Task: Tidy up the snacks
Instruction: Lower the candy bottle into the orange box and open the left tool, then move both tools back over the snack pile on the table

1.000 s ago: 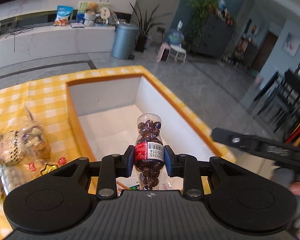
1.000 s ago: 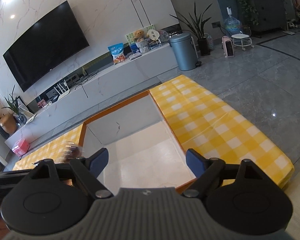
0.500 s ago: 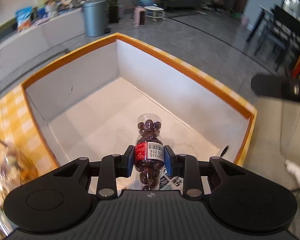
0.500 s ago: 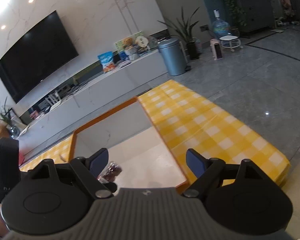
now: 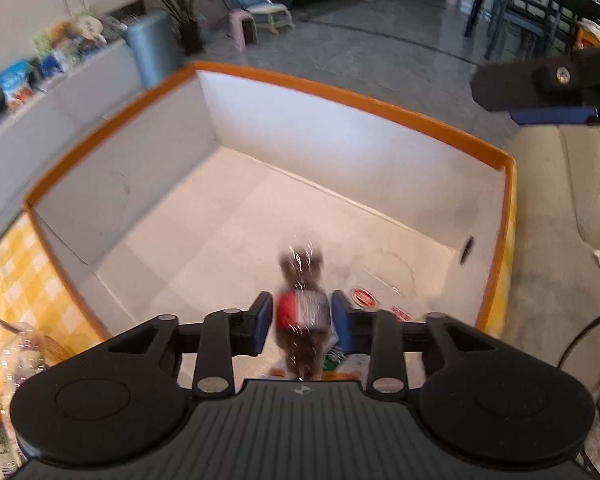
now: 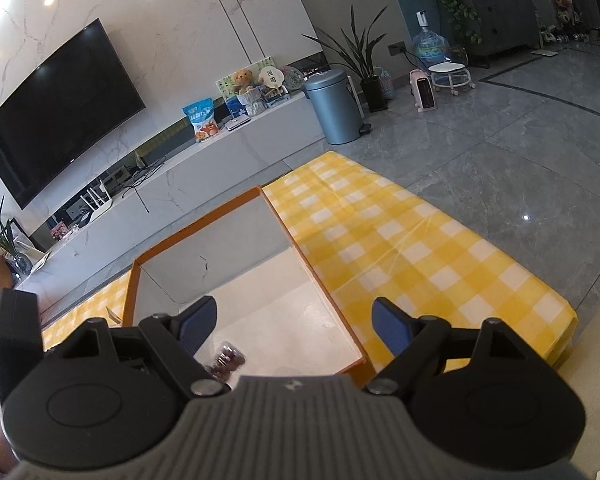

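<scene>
Currently my left gripper (image 5: 300, 322) has parted slightly around the blurred chocolate bottle (image 5: 302, 312), low inside the orange-rimmed box (image 5: 340, 96), evidently depositing it. Right gripper (image 6: 294, 322) spread wide, empty, clear.

Grippers: 2, namely left gripper (image 5: 302, 322) and right gripper (image 6: 293, 320).
Fingers per gripper: 2.
Bottles of chocolate-coated snacks: 1, snack bottle (image 5: 302, 312), blurred.
Boxes with orange rim: 1, box (image 5: 340, 96).
Clear packets inside box: at least 1, clear packet (image 5: 380, 284); further printed wrappers partly hidden, count unclear.
Bagged snacks on checkered cloth: at least 1, snack bag (image 5: 18, 356); exact count unclear.
Checkered tablecloths: 1, tablecloth (image 6: 400, 248).
Bins: 1, bin (image 6: 334, 108).
Televisions: 1, television (image 6: 60, 108).
</scene>
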`<state>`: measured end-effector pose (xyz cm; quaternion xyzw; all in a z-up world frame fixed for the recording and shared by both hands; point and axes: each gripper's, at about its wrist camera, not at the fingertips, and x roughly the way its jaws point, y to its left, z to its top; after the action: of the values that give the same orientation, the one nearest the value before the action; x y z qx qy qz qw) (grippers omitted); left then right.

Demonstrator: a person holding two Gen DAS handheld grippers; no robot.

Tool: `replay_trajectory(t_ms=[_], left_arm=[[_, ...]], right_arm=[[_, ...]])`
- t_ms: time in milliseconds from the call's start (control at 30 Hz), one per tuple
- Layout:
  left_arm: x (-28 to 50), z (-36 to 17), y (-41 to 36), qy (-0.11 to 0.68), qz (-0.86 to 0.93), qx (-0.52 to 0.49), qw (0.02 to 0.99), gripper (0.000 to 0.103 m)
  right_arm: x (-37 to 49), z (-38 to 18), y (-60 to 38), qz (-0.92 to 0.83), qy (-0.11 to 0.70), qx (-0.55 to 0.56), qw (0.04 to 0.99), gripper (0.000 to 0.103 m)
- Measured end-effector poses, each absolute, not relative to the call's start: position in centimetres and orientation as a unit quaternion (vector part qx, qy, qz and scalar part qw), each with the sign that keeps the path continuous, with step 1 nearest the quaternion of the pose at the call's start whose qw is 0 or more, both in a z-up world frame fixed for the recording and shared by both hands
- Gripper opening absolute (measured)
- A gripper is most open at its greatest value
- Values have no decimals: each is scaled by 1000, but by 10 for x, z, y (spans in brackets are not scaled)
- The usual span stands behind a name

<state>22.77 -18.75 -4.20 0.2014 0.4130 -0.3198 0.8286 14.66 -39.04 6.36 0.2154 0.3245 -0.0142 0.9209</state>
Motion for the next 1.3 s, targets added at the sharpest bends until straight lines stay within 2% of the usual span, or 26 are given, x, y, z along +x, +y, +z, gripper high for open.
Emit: replay_trajectory(t_ms=[67, 100, 467, 700, 900, 1133, 1300], left_arm=[[230, -37, -186, 391, -308, 203, 843, 76], [228, -33, -185, 383, -309, 204, 846, 81], [191, 20, -158, 332, -276, 158, 888, 83], [162, 60, -99, 311, -225, 96, 918, 83], [138, 88, -26, 292, -174, 37, 940, 86], [128, 86, 55, 281, -66, -26, 957, 86], [131, 64, 96, 294, -29, -74, 952, 86]], right_arm=[[146, 63, -392, -16, 325, 217, 920, 83], [146, 63, -392, -16, 325, 218, 920, 83], [146, 64, -385, -11, 325, 207, 923, 83], [141, 71, -368, -1, 309, 193, 931, 83], [122, 109, -323, 73, 271, 163, 946, 83], [94, 142, -231, 158, 270, 92, 945, 84], [93, 134, -172, 175, 298, 60, 936, 73]])
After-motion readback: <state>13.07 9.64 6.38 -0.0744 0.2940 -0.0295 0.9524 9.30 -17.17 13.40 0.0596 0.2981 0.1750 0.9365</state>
